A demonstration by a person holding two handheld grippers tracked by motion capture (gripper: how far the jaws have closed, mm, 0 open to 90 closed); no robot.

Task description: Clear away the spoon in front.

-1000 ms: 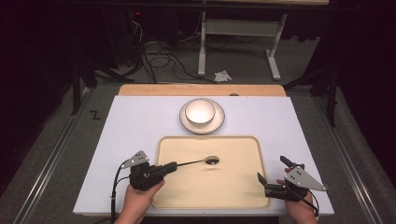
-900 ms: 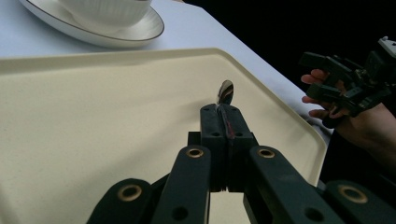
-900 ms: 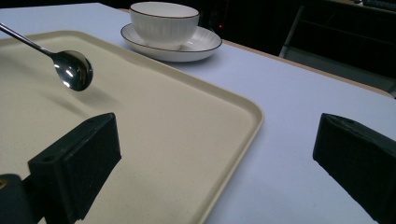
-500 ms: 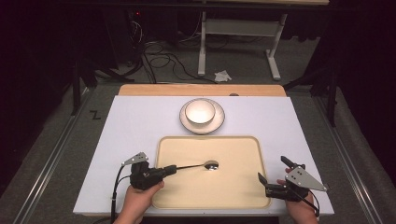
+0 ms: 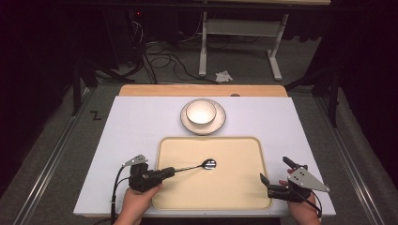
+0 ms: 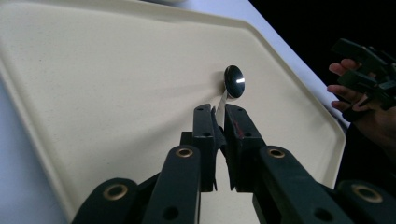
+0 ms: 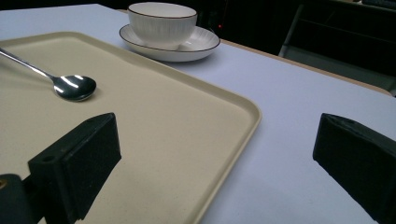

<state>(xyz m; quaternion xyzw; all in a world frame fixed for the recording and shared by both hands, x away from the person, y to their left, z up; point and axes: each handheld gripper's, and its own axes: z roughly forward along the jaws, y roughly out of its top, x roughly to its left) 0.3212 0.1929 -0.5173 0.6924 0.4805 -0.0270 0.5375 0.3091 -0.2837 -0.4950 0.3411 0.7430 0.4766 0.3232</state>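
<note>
A metal spoon (image 5: 197, 166) is lying across the middle of a cream tray (image 5: 244, 197), its bowl resting on the tray surface and catching the light. The left gripper (image 6: 215, 114) is clamping its jaws on the spoon's handle, reaching in over the tray's left edge from the person's left hand (image 5: 138, 204). At the tray's right edge, the right gripper (image 5: 277, 176) is sitting with its jaws spread wide apart, one over the tray corner and one over the white table (image 5: 136, 122). Beyond the tray, a white bowl (image 5: 201, 111) is standing on a saucer (image 5: 220, 119).
</note>
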